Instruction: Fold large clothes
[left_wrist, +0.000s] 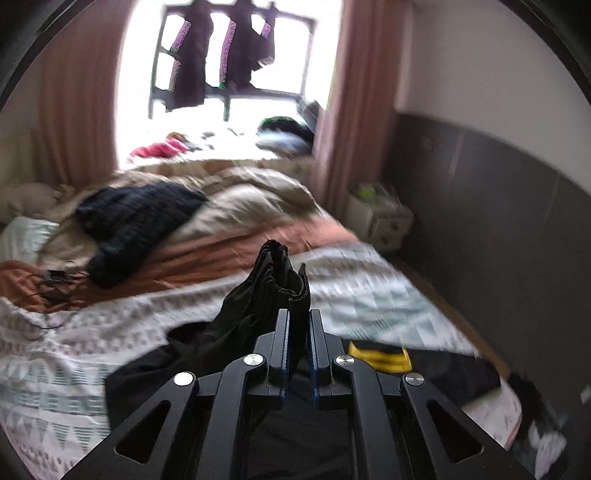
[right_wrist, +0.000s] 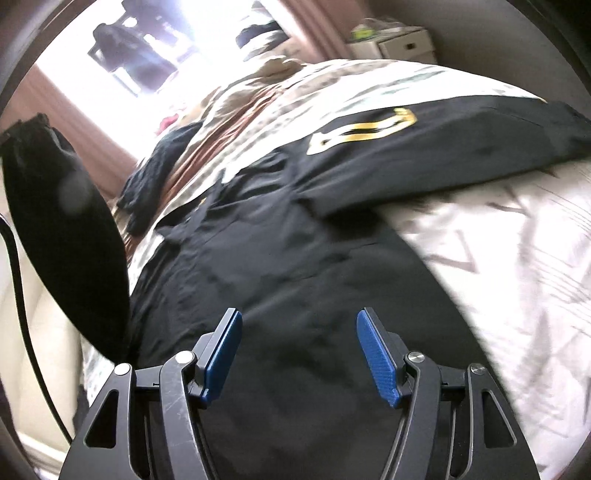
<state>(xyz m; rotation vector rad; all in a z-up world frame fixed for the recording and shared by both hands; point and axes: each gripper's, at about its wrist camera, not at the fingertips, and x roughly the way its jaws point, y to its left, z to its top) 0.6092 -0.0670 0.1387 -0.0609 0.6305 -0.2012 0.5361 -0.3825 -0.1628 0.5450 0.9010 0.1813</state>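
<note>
A large black garment (right_wrist: 288, 236) with a yellow and white print (right_wrist: 362, 131) lies spread on the patterned bedspread (right_wrist: 498, 240). My left gripper (left_wrist: 299, 317) is shut on a gathered edge of this black garment (left_wrist: 273, 280) and holds it lifted above the bed. The lifted cloth hangs at the left of the right wrist view (right_wrist: 62, 206). My right gripper (right_wrist: 299, 325) is open and empty, just above the flat middle of the garment. The yellow print also shows in the left wrist view (left_wrist: 380, 356).
A dark knitted garment (left_wrist: 136, 221) lies on the rumpled beige duvet (left_wrist: 251, 199) further up the bed. A small white cabinet (left_wrist: 380, 218) stands by the dark wall panel. Cables and a small device (left_wrist: 55, 280) lie on the orange sheet. Clothes hang at the window (left_wrist: 221, 55).
</note>
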